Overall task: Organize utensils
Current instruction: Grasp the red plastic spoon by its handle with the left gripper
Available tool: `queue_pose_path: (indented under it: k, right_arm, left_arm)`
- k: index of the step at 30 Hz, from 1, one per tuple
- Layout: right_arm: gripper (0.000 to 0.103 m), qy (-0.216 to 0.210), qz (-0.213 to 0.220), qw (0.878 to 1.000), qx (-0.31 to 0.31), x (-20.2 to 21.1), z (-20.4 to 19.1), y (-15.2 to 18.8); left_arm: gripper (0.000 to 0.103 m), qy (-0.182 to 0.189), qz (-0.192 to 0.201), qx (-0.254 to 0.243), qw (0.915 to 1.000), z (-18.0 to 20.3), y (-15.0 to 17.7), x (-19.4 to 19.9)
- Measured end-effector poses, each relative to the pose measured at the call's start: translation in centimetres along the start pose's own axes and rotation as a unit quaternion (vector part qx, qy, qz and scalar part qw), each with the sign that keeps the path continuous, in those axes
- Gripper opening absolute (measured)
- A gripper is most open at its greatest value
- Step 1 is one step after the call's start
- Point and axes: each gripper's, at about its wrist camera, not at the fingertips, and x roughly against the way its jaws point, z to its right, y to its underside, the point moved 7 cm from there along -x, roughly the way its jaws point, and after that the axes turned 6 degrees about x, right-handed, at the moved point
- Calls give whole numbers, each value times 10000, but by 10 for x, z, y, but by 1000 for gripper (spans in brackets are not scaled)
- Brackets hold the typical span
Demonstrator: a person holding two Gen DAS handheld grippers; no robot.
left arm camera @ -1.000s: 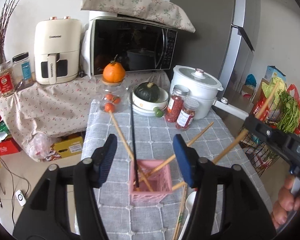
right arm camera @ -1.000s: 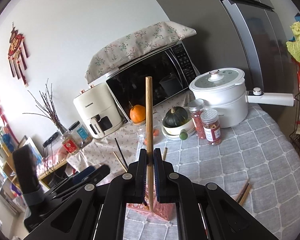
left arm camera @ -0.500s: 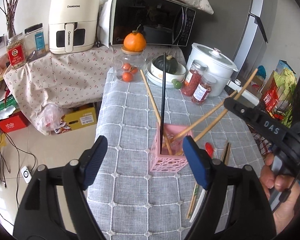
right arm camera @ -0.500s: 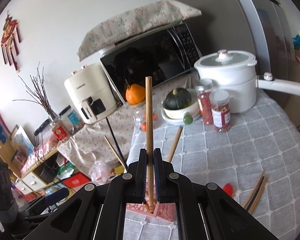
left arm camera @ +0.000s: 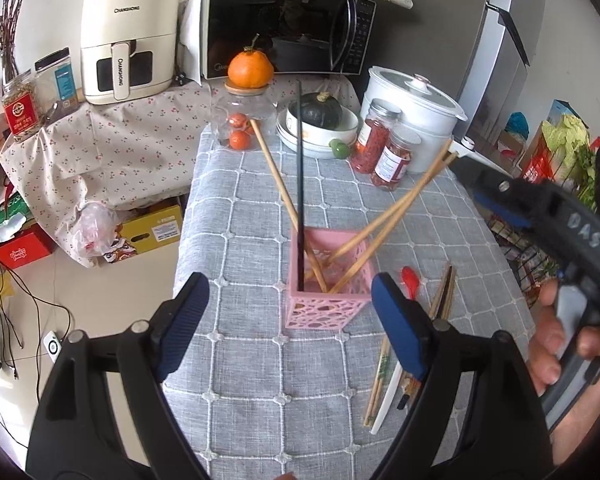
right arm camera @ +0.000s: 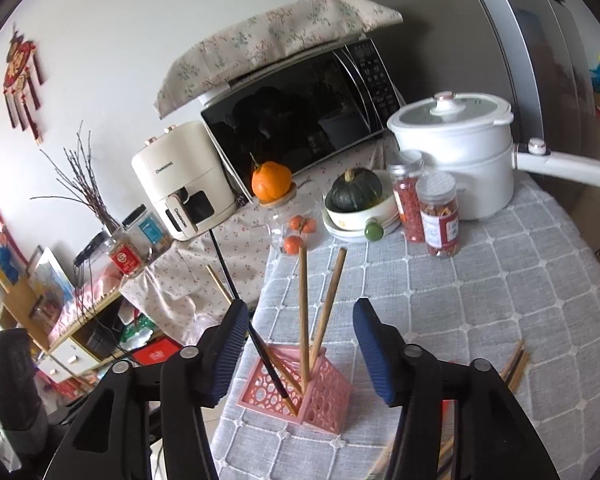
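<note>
left hand-held gripper (left arm camera: pixel 288 312): opening wide, empty | right hand-held gripper (right arm camera: pixel 298 350): opening, pads clear of chopsticks (right arm camera: pixel 303 312) | chopsticks stood in pink holder (left arm camera: pixel 327 304) on counter (left arm camera: pixel 252 364) | loose chopsticks (left arm camera: pixel 380 376) beside holder

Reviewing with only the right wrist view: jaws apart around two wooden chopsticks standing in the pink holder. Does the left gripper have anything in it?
Observer: No, the left gripper is opening its jaws and nothing is held between them.
Operator: Anything loose besides the chopsticks at my right edge?
Observer: A red spoon lies on the cloth beside the pink holder.
Operator: Anything else?
Observer: A white utensil lies nearer the left camera, beside pale chopsticks.
</note>
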Motion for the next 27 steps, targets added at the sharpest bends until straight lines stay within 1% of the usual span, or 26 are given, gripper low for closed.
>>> queue_pose_path:
  k: [2, 5, 10, 13, 16, 19, 24, 27]
  right_arm:
    - [72, 77, 62, 9999, 103, 13, 4, -4]
    - [78, 244, 97, 9993, 263, 32, 15, -6]
    - [86, 666, 12, 9964, 522, 58, 43, 2]
    - [88, 907, -136, 9938, 636, 65, 61, 11]
    - [89, 1158, -389, 9902, 671, 69, 83, 24]
    - [89, 1333, -746, 9866, 570, 70, 106, 38]
    - [89, 1612, -1417, 9767, 73, 68, 152, 62]
    - [89, 1763, -1683, 9696, -228, 72, 175, 72]
  left_arm:
    - [84, 54, -74, -83, 9999, 7, 5, 0]
    - [86, 180, -236, -232, 9993, 18, 14, 0]
    - [87, 263, -496, -487, 9972, 37, 29, -6]
    - [90, 256, -652, -665, 9953, 50, 38, -11]
    - [95, 237, -790, -848, 9930, 64, 49, -16]
    - [96, 212, -920, -1072, 9897, 81, 59, -23]
    - [96, 167, -1207, -1379, 9829, 109, 75, -39]
    - [96, 126, -1393, -1434, 9797, 123, 80, -53]
